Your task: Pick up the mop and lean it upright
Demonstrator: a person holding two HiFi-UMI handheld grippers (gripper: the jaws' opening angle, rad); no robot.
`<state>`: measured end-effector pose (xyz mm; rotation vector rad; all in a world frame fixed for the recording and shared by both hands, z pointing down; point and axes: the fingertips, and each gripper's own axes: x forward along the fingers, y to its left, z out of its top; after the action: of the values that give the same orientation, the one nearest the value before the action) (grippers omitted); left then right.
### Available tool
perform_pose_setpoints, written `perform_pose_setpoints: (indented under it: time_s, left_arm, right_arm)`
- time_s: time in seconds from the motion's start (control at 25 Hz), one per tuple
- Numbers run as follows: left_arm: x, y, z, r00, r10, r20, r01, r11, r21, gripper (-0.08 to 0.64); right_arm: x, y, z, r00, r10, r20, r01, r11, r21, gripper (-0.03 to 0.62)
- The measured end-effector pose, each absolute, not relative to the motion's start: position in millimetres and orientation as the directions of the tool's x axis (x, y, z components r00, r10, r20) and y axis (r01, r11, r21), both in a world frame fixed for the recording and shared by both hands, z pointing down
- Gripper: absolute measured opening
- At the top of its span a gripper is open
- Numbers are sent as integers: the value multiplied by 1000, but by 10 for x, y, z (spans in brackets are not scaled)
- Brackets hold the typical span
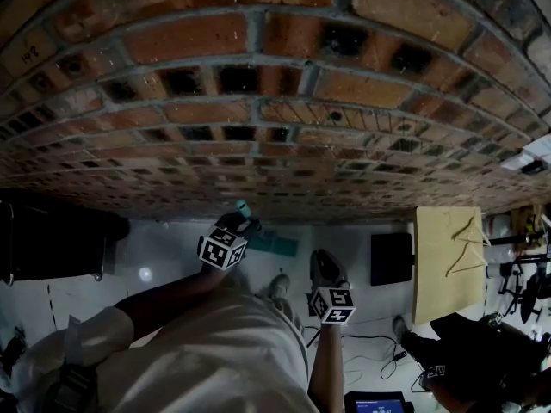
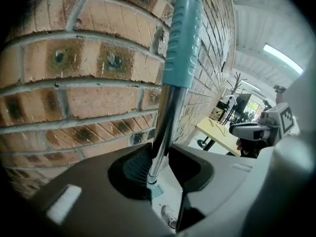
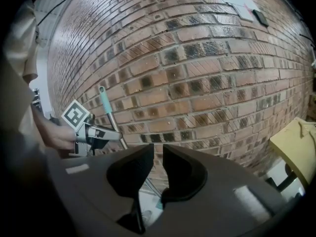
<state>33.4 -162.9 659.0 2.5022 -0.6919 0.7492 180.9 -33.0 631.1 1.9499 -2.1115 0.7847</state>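
A brick wall (image 1: 258, 101) filled most of the head view, with a pale floor (image 1: 164, 256) at its foot and a yellow counter (image 1: 443, 265) at the right of the frame. Your left gripper (image 2: 159, 164) was clenched on the mop (image 2: 167, 117). Its jaws pinched the metal shaft just below the teal grip sleeve, which ran up toward the top of the left gripper view, close to the bricks. Whether the sleeve touched the wall I could not tell. Holding that high on the shaft probably let you steer the top end toward the wall while the low end stayed down by the floor as a pivot. In the right gripper view the shaft slanted from the upper left down toward the middle of the frame, so the mop was tilted, not yet upright. Your right gripper (image 3: 158, 149) was released, its jaws a little apart with only brick and a stretch of shaft showing beyond them. You seemed to keep it beside the mop, ready to steady the lower shaft if the handle slid along the wall.
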Motion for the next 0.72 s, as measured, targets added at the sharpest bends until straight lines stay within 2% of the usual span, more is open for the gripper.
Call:
perform_pose_setpoints:
  time_s: [0.72]
  left_arm:
    - [107, -1720, 6147, 720, -432, 543, -630, -735, 251, 124]
  right_arm:
    - [1808, -586, 6249, -207, -873, 441, -963, 103, -250, 52]
